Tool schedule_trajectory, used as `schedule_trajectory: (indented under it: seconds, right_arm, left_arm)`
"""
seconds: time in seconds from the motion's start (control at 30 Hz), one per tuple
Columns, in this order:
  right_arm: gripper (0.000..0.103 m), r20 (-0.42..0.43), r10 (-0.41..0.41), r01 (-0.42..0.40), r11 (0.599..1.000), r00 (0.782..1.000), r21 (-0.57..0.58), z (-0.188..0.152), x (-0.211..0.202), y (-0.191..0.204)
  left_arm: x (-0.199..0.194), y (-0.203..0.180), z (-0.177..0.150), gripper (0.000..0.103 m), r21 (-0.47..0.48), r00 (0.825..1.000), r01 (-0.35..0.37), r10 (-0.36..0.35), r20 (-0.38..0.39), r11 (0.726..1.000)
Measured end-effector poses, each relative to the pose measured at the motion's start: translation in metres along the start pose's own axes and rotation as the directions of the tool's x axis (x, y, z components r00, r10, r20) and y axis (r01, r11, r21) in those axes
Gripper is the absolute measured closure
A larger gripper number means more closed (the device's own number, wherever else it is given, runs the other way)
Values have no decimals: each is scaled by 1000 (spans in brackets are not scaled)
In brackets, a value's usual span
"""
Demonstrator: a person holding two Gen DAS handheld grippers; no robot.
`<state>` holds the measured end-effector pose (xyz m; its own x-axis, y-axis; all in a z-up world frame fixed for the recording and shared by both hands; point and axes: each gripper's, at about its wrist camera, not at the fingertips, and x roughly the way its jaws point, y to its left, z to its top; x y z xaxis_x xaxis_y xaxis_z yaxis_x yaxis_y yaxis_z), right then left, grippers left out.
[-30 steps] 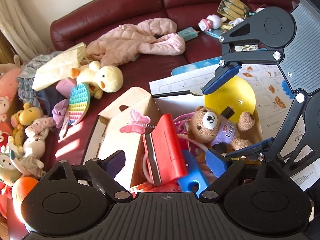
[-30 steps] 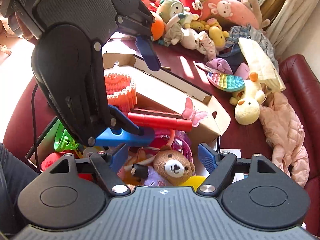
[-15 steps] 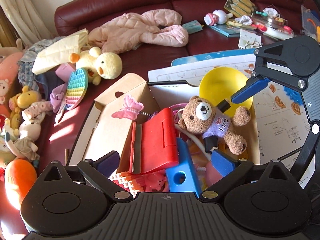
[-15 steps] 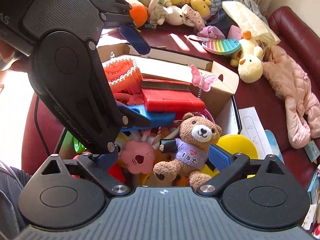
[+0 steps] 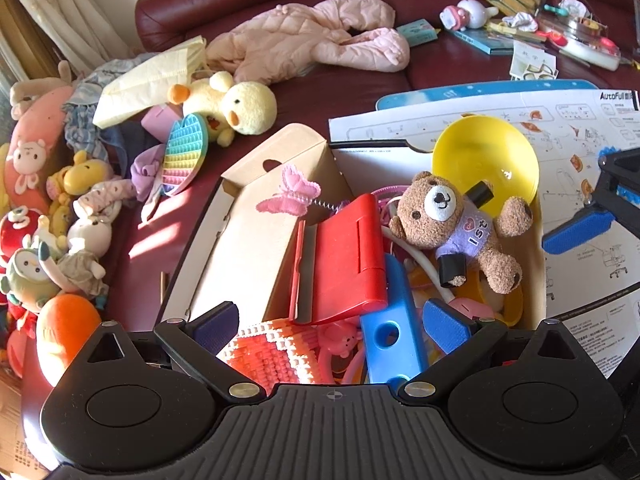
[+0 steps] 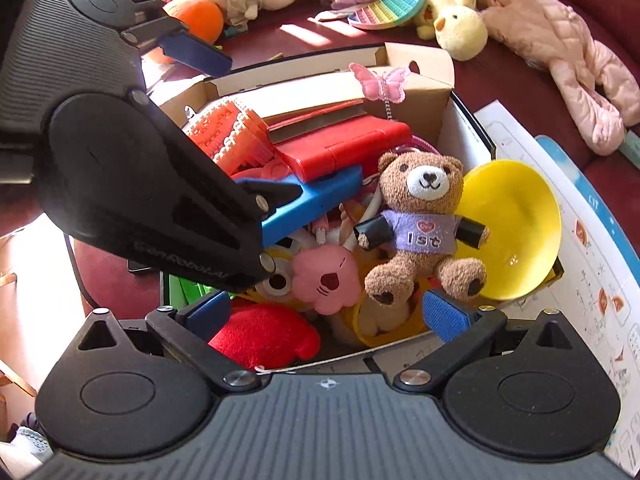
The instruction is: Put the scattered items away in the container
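The small brown plush teddy bear in a lilac shirt [image 6: 422,222] lies on top of the pile in the open cardboard box [image 6: 434,80], resting against the yellow plastic bowl [image 6: 516,216]. The right hand-held gripper [image 6: 326,314] has just been opening and stands released over the bear, nothing between its pads. The left hand-held gripper [image 5: 332,326] is likewise released and empty. To finish the drop well, lift both straight up clear of the box before reaching for the yellow plush duck [image 5: 236,106] on the dark red leather sofa [image 5: 340,92].
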<state>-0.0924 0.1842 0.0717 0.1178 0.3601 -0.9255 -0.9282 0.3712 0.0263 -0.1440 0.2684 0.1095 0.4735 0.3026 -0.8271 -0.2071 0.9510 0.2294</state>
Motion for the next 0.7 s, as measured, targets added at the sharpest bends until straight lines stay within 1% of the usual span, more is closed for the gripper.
schedule_trajectory:
  seconds: [0.03, 0.1, 0.17, 0.23, 0.37, 0.53, 0.63, 0.7]
  right_arm:
    - [1, -10, -6, 6, 1000, 1000, 15, -1, 0, 2]
    - [1, 1, -12, 12, 1000, 1000, 26, -4, -2, 6]
    - [0, 5, -30, 30, 999, 1000, 29, -5, -2, 10]
    - [0, -2, -44, 44, 999, 999, 30, -5, -1, 13]
    - [0, -25, -25, 25, 999, 999, 34, -8, 4, 17]
    - [0, -48, -28, 27, 1000, 998, -4, -12, 5, 23]
    - [0, -58, -31, 31, 1000, 998, 0, -10, 7, 23]
    - [0, -92, -52, 52, 999, 994, 1, -8, 10, 23]
  left_arm:
    - [-2, 2, -2, 0, -6, 1000, -2, 2, 6, 1000]
    - [-4, 2, -8, 0, -14, 1000, -1, 1, 10, 1000]
    - [-4, 1, -14, 0, -31, 1000, 23, -23, 4, 999]
    - [-4, -1, -21, 0, -66, 999, 48, -49, -3, 997]
    - [2, 0, -30, 0, -136, 996, 79, -84, -33, 988]
    - [8, -8, -37, 0, -130, 995, 67, -77, -68, 989]
    - [13, -6, -37, 0, -166, 991, 83, -98, -89, 983]
    - [16, -6, -37, 0, -182, 990, 84, -103, -101, 980]
